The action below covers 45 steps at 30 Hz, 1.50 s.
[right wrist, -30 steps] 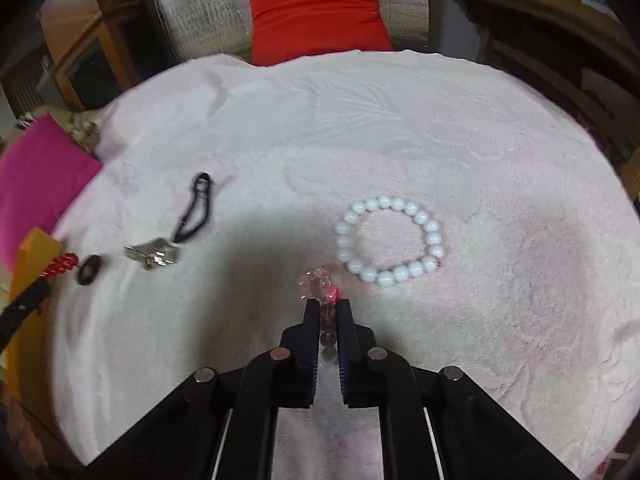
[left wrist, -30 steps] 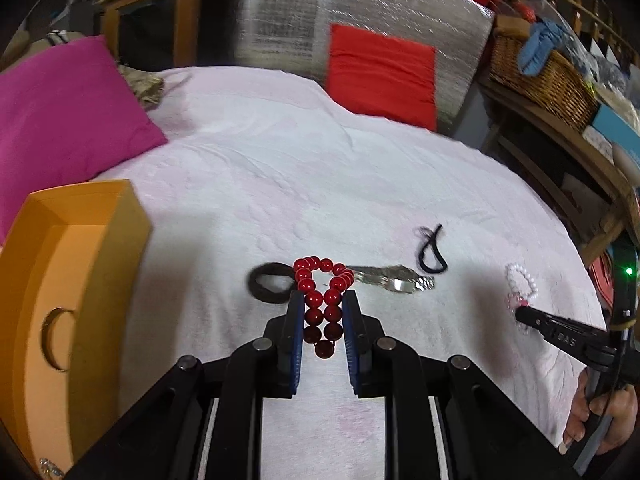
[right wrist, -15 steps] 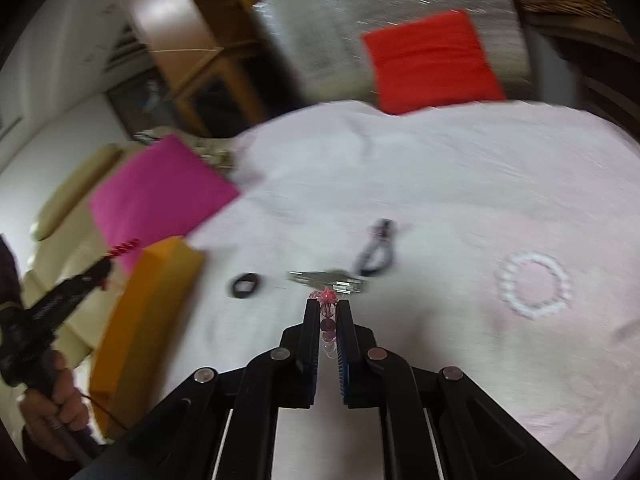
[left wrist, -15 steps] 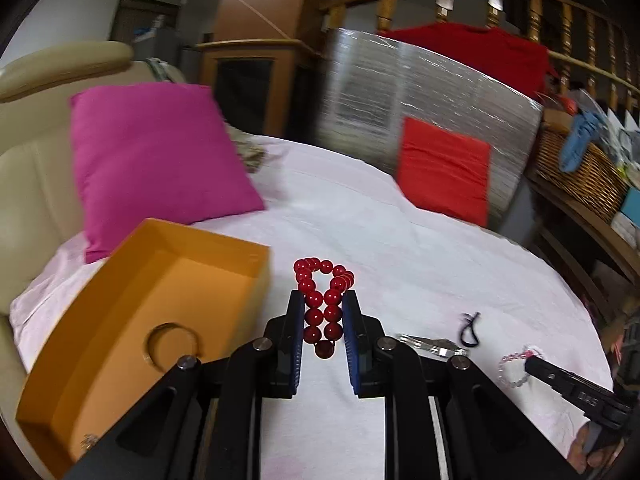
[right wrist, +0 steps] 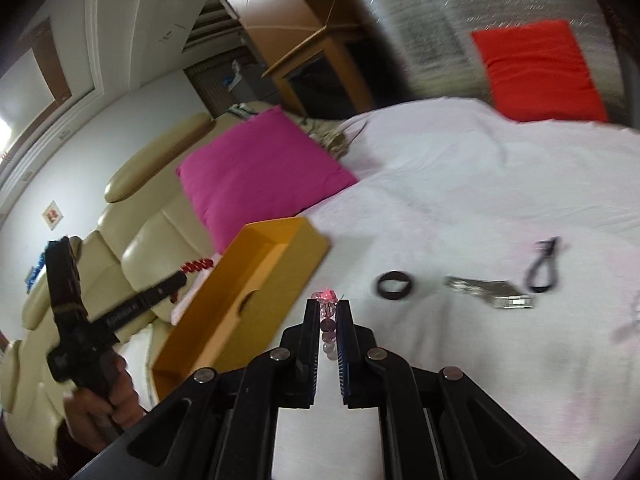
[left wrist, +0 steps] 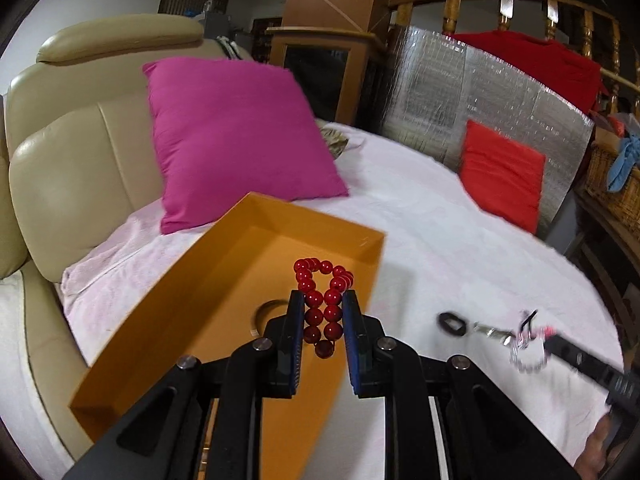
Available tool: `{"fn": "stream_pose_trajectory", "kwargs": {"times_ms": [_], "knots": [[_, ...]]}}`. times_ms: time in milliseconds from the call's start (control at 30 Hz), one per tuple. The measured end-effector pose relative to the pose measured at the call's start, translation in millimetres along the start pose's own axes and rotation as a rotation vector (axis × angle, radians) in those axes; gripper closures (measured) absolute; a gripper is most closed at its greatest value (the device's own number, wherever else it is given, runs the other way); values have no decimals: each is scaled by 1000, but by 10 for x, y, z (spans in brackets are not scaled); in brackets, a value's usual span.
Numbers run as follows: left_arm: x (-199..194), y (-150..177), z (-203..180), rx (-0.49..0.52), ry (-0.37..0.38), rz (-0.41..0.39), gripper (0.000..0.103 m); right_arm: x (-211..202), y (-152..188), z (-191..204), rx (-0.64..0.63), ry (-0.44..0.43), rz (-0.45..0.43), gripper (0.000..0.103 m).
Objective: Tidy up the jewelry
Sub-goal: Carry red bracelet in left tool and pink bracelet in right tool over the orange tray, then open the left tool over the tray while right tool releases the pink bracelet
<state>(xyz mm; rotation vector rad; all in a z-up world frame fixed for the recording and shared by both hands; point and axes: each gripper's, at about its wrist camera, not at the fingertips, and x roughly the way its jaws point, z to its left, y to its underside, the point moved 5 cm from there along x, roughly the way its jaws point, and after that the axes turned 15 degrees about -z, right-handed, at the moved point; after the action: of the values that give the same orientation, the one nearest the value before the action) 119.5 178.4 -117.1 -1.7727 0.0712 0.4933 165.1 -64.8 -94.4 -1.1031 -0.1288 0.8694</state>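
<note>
My left gripper [left wrist: 320, 300] is shut on a red bead bracelet [left wrist: 322, 304] and holds it above the open orange box [left wrist: 200, 280]. A ring-shaped bangle [left wrist: 269, 307] lies in the box. My right gripper [right wrist: 329, 308] is shut on a pink crystal bracelet [right wrist: 326, 300], lifted off the white cloth [right wrist: 460, 200] beside the orange box [right wrist: 256, 280]. A black ring [right wrist: 394, 286], a silver watch [right wrist: 490, 294] and a black cord loop [right wrist: 542, 268] lie on the cloth. The right gripper also shows in the left wrist view [left wrist: 548, 334].
A magenta cushion [left wrist: 236, 136] leans on a beige leather seat [left wrist: 72, 160] behind the box. A red cushion [left wrist: 500, 172] stands against a silver foil panel [left wrist: 460, 92]. A wicker basket [left wrist: 612, 184] sits on a shelf at the far right.
Both grippers rose and swung left toward the orange box, each carrying its bracelet. The red beads went from the cloth to over the box. The white bead bracelet dropped out of view.
</note>
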Motion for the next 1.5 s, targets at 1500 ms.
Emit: {"fn": "stream_pose_trajectory", "kwargs": {"times_ms": [1500], "knots": [[531,555,871,61,-198,271,71,2377,-25,781,-18,150,228,85]]}}
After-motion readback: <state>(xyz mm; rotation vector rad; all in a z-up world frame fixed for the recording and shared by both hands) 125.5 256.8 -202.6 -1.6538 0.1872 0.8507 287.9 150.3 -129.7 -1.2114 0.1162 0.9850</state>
